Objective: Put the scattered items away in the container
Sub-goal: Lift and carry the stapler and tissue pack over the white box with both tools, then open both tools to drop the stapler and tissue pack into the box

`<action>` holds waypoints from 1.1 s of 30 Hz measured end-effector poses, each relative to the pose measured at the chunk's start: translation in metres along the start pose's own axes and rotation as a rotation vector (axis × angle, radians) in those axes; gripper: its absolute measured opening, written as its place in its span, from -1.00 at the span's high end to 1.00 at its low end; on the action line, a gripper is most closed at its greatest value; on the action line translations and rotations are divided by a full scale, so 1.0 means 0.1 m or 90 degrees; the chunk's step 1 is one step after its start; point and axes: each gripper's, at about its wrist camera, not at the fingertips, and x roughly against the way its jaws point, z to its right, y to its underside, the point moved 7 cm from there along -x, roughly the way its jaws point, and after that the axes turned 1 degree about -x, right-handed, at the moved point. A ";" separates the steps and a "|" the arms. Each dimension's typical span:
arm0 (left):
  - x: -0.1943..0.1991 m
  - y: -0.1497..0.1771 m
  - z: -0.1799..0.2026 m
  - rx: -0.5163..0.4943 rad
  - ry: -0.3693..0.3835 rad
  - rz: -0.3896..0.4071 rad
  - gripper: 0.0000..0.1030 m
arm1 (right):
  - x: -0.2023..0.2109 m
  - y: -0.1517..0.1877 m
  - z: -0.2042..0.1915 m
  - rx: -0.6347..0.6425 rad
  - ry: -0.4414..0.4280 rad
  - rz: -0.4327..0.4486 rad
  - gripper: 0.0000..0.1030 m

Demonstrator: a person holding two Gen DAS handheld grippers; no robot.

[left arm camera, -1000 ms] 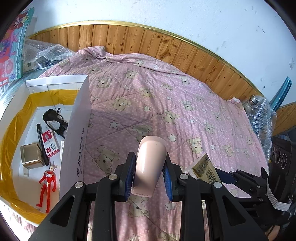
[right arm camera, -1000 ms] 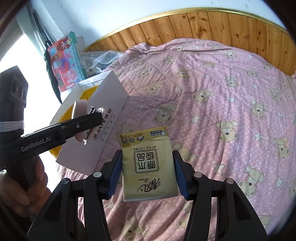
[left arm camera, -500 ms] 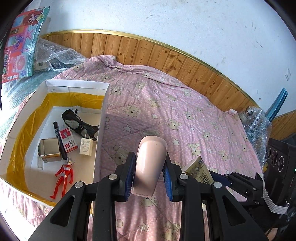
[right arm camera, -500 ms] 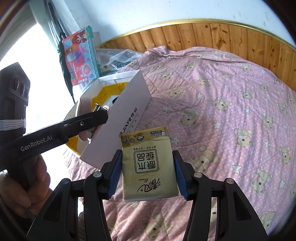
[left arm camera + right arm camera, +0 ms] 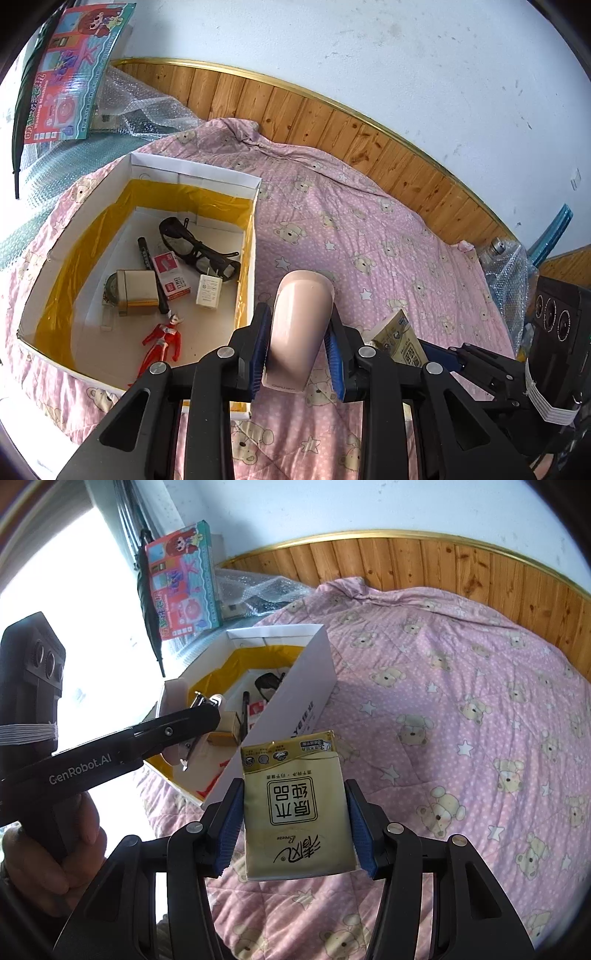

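- Now the left gripper (image 5: 298, 343) has its blue pads clamped on either side of a pale pink rounded case (image 5: 300, 332); the case stands up between the fingers, raised above the pink bear-print quilt (image 5: 369, 236), just beside the right wall of the box
- and the white cardboard box (image 5: 192, 171) sits open on the quilt, left of that gripper, its inner walls lined with yellow tape
- inside the box: black glasses (image 5: 195, 245) toward the far side; a white charger plug (image 5: 209, 291) just beside them; a small red-and-white carton (image 5: 171, 275) next to a black pen (image 5: 151, 273); a gold-toned little box (image 5: 137, 293) touching the pen; a red-and-silver toy figure (image 5: 162, 343) lying nearest the camera
- over on the right wrist view, the right gripper (image 5: 295, 827) is closed on a gold tissue pack (image 5: 297, 812); blue pads press both long edges; the pack is held flat-on to the lens, its print upside down, above the quilt and near the box's near corner
- the left gripper also shows in that view, its black arm reaching across the box opening with the pink case at its tip; a hand (image 5: 48, 853) wraps the handle
- behind the box: a colourful toy carton (image 5: 70, 70) leaning on the wall; bubble wrap (image 5: 147, 107) beside it; wooden panelling (image 5: 332, 125) along the far edge of the bed
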 end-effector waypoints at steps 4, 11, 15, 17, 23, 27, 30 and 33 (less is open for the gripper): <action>0.09 -0.05 -0.21 0.020 -0.005 0.012 0.42 | -0.03 -0.09 -0.15 0.013 -0.002 0.002 -0.08; 0.13 -0.09 -0.56 0.052 -0.018 0.016 0.42 | -0.13 -0.23 -0.39 0.036 -0.007 0.001 -0.08; 0.13 -0.10 -0.70 0.065 -0.019 0.016 0.42 | -0.19 -0.30 -0.51 0.047 -0.011 -0.001 -0.08; 0.14 -0.10 -0.76 0.071 -0.019 0.017 0.42 | -0.22 -0.34 -0.57 0.051 -0.013 -0.001 -0.08; 0.14 -0.14 -1.01 0.093 -0.029 0.019 0.42 | -0.33 -0.44 -0.75 0.065 -0.021 -0.003 -0.08; 0.14 -0.17 -1.17 0.106 -0.036 0.020 0.42 | -0.42 -0.49 -0.86 0.074 -0.027 -0.009 -0.08; 0.13 -0.19 -1.27 0.113 -0.040 0.021 0.42 | -0.49 -0.52 -0.92 0.079 -0.030 -0.013 -0.08; 0.11 -0.18 -1.35 0.120 -0.042 0.016 0.42 | -0.55 -0.54 -0.99 0.085 -0.033 -0.017 -0.08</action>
